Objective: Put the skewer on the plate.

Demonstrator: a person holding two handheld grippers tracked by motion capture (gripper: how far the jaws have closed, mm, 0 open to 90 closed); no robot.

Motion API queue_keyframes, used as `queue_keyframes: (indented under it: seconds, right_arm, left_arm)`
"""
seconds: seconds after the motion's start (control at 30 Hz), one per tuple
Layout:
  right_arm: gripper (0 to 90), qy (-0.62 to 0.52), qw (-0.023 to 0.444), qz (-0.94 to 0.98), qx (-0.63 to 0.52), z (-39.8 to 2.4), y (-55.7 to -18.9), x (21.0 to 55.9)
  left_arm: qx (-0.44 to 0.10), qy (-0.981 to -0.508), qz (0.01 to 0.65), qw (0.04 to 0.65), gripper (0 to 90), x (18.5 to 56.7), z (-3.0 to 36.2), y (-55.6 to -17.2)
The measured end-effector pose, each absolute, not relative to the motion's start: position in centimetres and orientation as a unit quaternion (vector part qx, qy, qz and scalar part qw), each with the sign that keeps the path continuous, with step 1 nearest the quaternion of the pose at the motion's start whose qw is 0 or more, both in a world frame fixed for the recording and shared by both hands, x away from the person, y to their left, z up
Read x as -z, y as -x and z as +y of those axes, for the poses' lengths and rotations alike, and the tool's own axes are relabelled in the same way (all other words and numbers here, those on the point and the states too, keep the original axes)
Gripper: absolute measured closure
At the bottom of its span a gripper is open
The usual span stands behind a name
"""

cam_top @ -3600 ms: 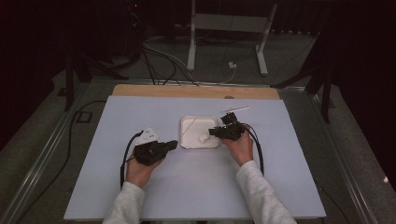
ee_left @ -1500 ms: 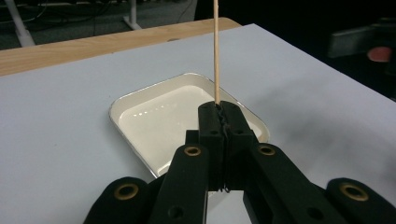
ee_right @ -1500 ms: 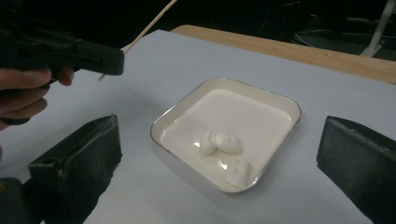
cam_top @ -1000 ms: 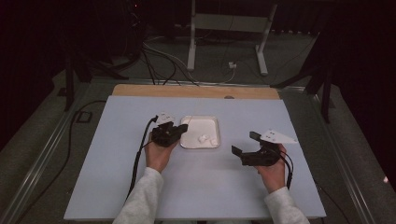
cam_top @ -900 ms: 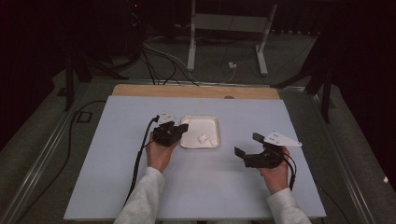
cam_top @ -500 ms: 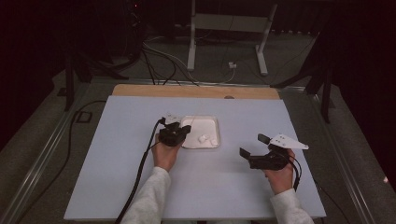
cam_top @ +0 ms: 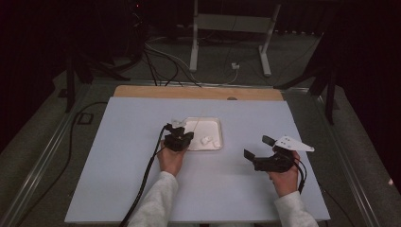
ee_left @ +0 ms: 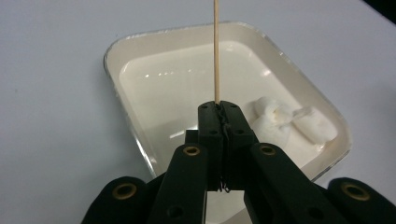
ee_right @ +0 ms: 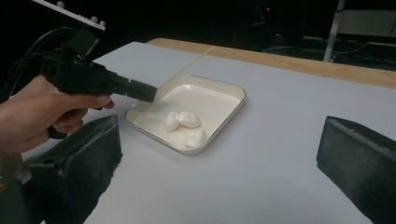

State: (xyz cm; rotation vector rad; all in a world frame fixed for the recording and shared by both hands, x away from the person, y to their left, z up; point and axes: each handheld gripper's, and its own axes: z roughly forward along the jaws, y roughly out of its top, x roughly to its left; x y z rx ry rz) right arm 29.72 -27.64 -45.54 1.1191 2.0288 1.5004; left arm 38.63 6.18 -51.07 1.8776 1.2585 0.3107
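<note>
No brand, label or legible writing appears on the grippers, the tray or the table covering.

The left gripper (ee_left: 219,109) has its jaws pressed together on a thin wooden skewer (ee_left: 216,51), clamped at the stick's near end. The skewer's long axis runs in line with the jaws, straight away from the gripper and out over the white tray (ee_left: 116,88); in the right gripper view it rises at a slant from the jaw tips, passing above the tray's far corner toward the back of the table. Its far tip leaves the left gripper view at the top edge.

The tray sits near the middle of the white table covering (cam_top: 118,156). Three marshmallows (ee_right: 184,122) lie in it, two touching and one just beside them, all clear of the skewer.

The right gripper (cam_top: 259,147) rests well apart from the tray, at the right side of the table, its jaws spread wide with nothing between them.
</note>
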Motion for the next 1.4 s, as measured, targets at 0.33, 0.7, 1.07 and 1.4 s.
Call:
queue_keyframes:
  seconds: [0.33,0.7,1.07,1.4]
  right_arm:
    - [0.0,-0.397,0.188,0.724,-0.532,-27.5,-29.7,45.6]
    - [0.0,-0.397,0.184,0.724,-0.532,-27.5,-29.7,45.7]
    - [0.0,-0.398,0.18,0.725,-0.532,-27.7,-29.7,45.7]
    - [0.0,-0.394,0.176,0.728,-0.533,-27.8,-29.5,45.8]
  left_arm:
    - [-0.117,-0.753,0.513,0.395,89.4,51.9,6.1,-38.7]
    - [-0.124,-0.721,0.518,0.444,26.4,50.0,7.8,-38.6]
    - [-0.138,-0.708,0.485,0.495,3.5,46.9,10.8,-37.0]
    - [-0.178,-0.712,0.433,0.524,0.8,44.3,14.3,-33.8]
